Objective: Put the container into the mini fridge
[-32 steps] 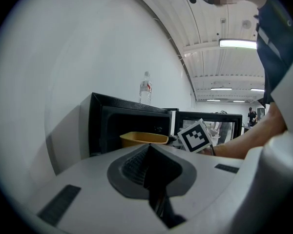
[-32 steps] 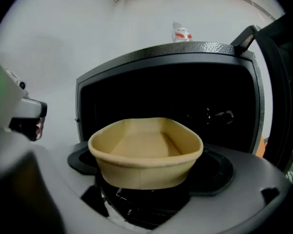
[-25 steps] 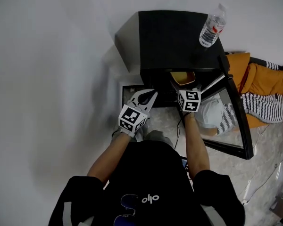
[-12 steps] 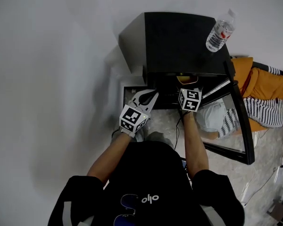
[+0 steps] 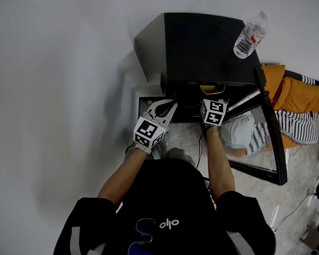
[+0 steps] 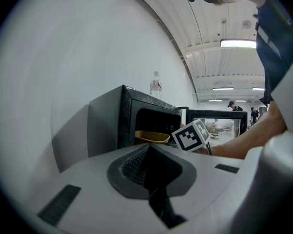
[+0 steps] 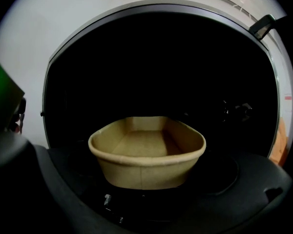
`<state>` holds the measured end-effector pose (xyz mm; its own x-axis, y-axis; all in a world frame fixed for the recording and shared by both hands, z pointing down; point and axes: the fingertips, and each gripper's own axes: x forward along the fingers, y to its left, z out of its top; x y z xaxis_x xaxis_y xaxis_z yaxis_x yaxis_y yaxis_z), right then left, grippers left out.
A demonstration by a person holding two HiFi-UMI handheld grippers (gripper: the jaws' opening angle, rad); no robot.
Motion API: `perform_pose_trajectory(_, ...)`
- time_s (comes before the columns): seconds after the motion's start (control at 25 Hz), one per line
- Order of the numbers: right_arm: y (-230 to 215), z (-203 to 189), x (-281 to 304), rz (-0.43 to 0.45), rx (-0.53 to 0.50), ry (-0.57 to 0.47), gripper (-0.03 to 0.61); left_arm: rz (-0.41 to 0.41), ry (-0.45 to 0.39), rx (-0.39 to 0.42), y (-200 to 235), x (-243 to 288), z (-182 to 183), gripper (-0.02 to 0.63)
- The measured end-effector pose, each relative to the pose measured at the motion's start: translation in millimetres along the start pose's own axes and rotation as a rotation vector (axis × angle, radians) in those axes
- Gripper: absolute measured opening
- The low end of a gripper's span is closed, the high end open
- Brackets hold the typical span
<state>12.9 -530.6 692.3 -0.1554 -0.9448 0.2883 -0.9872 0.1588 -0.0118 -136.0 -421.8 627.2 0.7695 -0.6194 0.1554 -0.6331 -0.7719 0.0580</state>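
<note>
From the head view I see the fridge (image 5: 202, 41) as a matte black box in the upper centre of the frame. Its glossy glass door (image 5: 268, 129) is swung wide toward the right edge. A clear ribbed plastic bottle (image 5: 250, 35) with a white cap lies tilted on the fridge's flat top, near its right corner. My right gripper (image 5: 211, 96) reaches into the open mouth of the fridge, and its checkered marker cube (image 5: 213, 112) sits just outside the opening. In the right gripper view the container (image 7: 146, 157) fills the middle. It is a tan paper tub, oblong with rounded corners, a rolled rim, a faint vertical seam on its near wall and a flat bare bottom. It is already inside the dark cavity, with black walls all around it. My right fingers are dark and curved, rising from the lower left and lower right of that view. They close on the container's near end and hold it. My left gripper (image 5: 170, 108) hangs to the left of the opening, over the mottled grey stone floor (image 5: 183, 137). In its own view the smooth white fingers are pressed together. Their ridged grey pads meet along a thin seam with nothing between them. Beyond them I see the fridge's side panel and a sliver of the tub's yellow rim. At the right edge of the head view lie orange cloth (image 5: 295, 94) and a black-and-white striped fabric (image 5: 300, 124).
</note>
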Motion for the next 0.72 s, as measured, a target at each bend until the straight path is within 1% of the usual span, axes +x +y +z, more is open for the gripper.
perform_pose_trajectory(0.2, 2.3, 0.2, -7.4, 0.025, 0.021, 0.000, 0.555, 0.012, 0.005, -0.002, 1.4, -9.8, 3.0, 0.006)
perform_pose_trajectory(0.36, 5.0, -3.1, -7.8, 0.052, 0.019, 0.034, 0.572, 0.024, 0.012, -0.010, -3.6, -17.9, 8.3, 0.006)
perform_pose_trajectory(0.52, 5.5, -6.7, -7.9, 0.057, 0.006, 0.062, 0.577, 0.034, 0.021, -0.012, -11.6, -28.9, 13.7, 0.006)
perform_pose_trajectory(0.72, 1.9, -7.6, -21.7, 0.054, 0.017, 0.079, 0.578, 0.067, 0.028, -0.020, -12.1, -46.2, 23.1, 0.006)
